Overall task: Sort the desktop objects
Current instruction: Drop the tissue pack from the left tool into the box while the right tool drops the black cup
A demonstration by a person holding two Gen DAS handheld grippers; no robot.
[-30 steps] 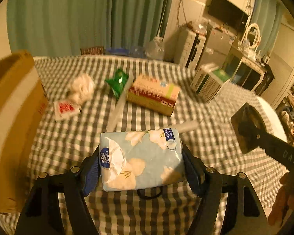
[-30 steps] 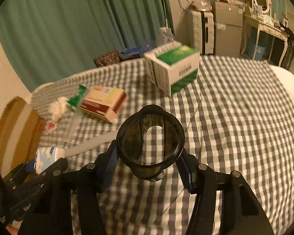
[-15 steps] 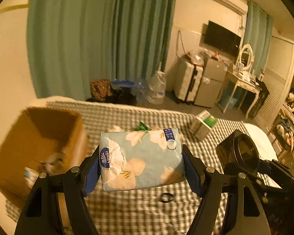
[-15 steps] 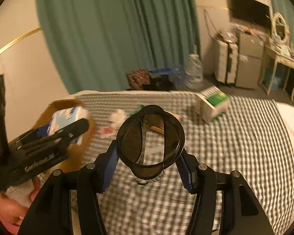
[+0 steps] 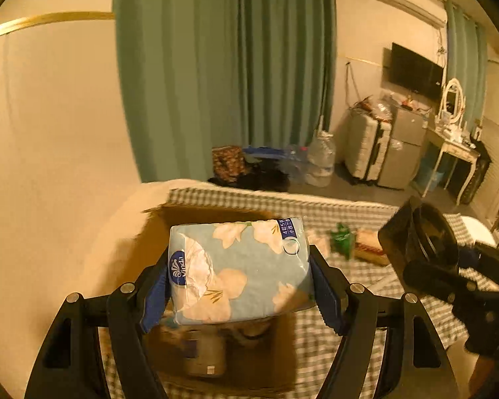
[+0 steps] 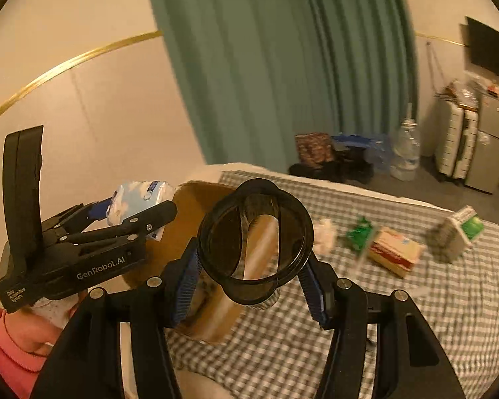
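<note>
1. My left gripper (image 5: 239, 277) is clamped on a pack of tissues (image 5: 238, 266), pale blue with cream flowers and a "Vinda" label. Its blue pads press both short ends of the pack.
2. That pack hangs in the air directly over an open cardboard box (image 5: 216, 359). Looking down past it I can make out things lying inside the box, but they are too blurred to name.
3. My right gripper (image 6: 252, 279) is closed on a dark, round, see-through lid-like object (image 6: 254, 239), held upright between the blue pads. I cannot tell exactly what it is.
4. From the right wrist camera, the round object sits in front of the cardboard box's near wall, and the left gripper with its tissue pack shows off to the left, above the box's far side.
5. A pink sleeve (image 6: 6, 342) shows at the lower left of the right view, under the left gripper's body.
6. The box stands at the end of a surface covered in checked cloth (image 6: 366, 332); whether that is a bed or a tabletop I cannot tell.
7. Farther along the cloth lie a crumpled white wad (image 6: 326, 234), a green packet (image 6: 359, 234), a flat red-and-tan carton (image 6: 396, 252) and, well apart, a green-topped box (image 6: 457, 232).
</note>
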